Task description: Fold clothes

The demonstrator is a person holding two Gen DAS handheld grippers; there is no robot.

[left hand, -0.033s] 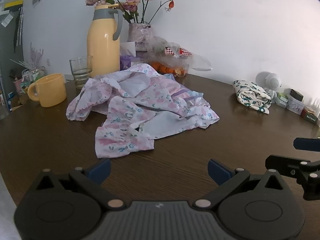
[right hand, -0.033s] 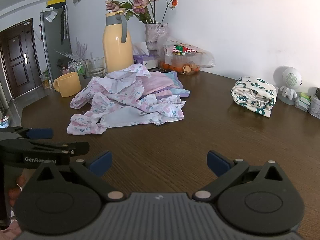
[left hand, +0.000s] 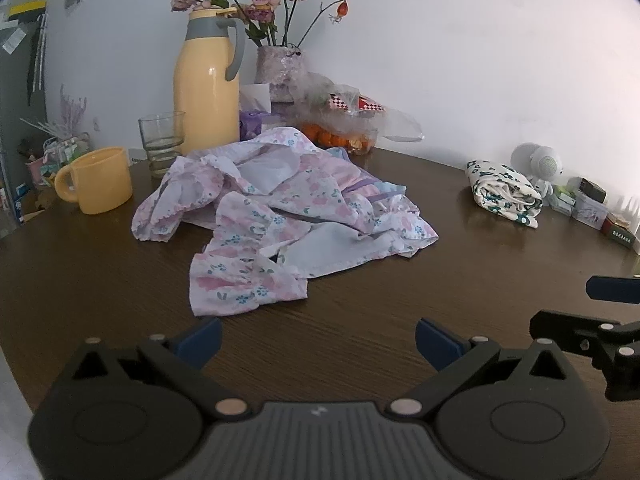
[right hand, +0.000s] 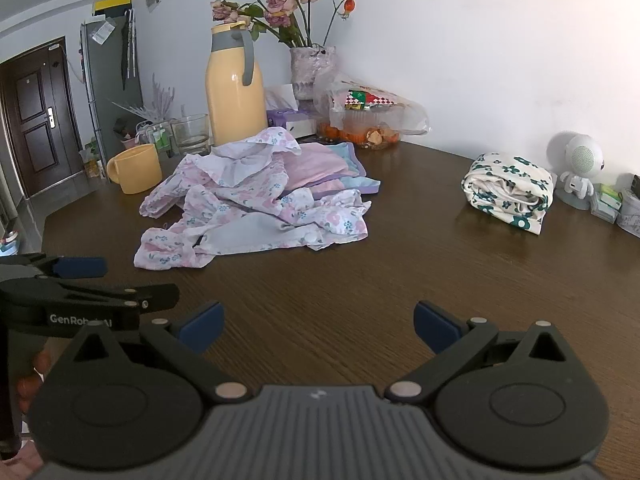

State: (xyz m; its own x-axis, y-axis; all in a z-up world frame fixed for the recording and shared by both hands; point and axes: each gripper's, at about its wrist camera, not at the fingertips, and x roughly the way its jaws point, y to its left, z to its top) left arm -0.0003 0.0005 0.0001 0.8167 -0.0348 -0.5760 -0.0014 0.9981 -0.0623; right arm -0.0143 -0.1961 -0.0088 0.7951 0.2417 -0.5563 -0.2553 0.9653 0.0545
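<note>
A crumpled pink floral garment (left hand: 280, 216) (right hand: 248, 208) lies in a heap on the dark wooden table (left hand: 400, 288). A pink and blue cloth (right hand: 340, 168) lies partly under its far side. At the right sits a folded white bundle with green flowers (left hand: 504, 192) (right hand: 508, 190). My left gripper (left hand: 318, 340) hovers open in front of the heap, with nothing between its blue pads. My right gripper (right hand: 318, 326) is open too and holds nothing; it hovers beside the left one, short of the clothes. In the right wrist view the left gripper (right hand: 80, 280) shows at the left edge.
Behind the heap stand a yellow thermos jug (left hand: 206, 88), a glass (left hand: 162, 142), a yellow mug (left hand: 100, 180), a vase of dried roses (left hand: 280, 68) and a bag of fruit (left hand: 344, 136). A small white figure (right hand: 578, 168) and little boxes line the right wall.
</note>
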